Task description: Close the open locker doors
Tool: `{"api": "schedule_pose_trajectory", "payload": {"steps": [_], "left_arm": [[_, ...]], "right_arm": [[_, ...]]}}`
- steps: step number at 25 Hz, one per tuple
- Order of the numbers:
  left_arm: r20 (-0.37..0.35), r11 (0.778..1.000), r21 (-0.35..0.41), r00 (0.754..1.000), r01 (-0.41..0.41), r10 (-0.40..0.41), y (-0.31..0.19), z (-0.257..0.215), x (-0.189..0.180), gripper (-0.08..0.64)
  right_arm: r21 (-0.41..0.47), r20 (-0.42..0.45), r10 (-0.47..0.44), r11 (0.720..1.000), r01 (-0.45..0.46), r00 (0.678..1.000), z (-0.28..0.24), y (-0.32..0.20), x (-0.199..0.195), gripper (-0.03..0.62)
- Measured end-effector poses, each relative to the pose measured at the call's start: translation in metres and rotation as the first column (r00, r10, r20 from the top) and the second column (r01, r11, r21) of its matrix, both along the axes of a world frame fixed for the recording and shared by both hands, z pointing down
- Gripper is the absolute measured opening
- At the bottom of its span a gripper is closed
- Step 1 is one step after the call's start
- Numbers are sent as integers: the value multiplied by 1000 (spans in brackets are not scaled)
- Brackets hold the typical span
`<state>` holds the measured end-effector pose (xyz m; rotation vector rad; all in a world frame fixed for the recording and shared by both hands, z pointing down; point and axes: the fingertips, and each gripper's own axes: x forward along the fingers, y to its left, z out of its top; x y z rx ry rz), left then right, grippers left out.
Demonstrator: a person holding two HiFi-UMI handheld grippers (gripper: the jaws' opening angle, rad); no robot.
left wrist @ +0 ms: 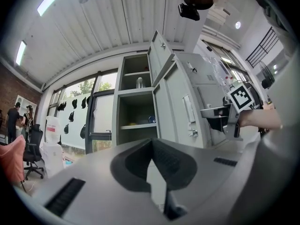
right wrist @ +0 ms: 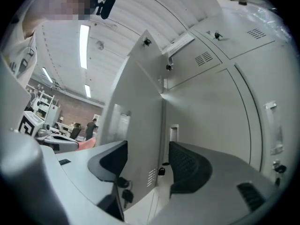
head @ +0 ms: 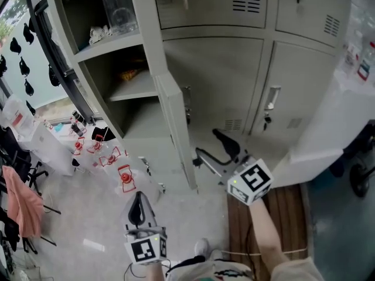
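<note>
Locker door [head: 174, 127] of lower compartment at left end of locker bank [head: 234, 81] stands wide open, edge-on toward camera. Upper door [left wrist: 161, 55] above it also open. Keys [right wrist: 123, 191] hang from lower door's lock. Right gripper [head: 206, 146] near door's free edge, jaws apart, gripping nothing. Left gripper [head: 138, 202] low over floor, well apart from door, jaws together, empty. Bottle [head: 120, 7] on upper shelf.
</note>
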<state>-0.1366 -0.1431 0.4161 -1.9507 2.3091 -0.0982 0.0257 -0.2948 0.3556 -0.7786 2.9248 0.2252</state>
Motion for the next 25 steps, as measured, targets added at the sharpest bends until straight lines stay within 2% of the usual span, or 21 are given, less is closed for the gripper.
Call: {"api": "schedule_pose_trajectory", "payload": {"steps": [6, 13, 21, 25], "left_arm": [[4, 999, 6, 999, -32, 32, 26, -8, 34, 5], [23, 996, 32, 997, -79, 78, 56, -15, 78, 5], [87, 990, 79, 990, -117, 110, 64, -25, 101, 5], [40, 991, 83, 994, -102, 99, 65, -15, 84, 5]], "right_arm": [[-1, 43, -50, 999, 51, 998, 0, 79, 22, 268], [-1, 48, -79, 997, 80, 996, 7, 136, 49, 268], [25, 17, -93, 995, 92, 996, 6, 145, 51, 268], [-15, 25, -117, 993, 117, 993, 13, 132, 29, 268]]}}
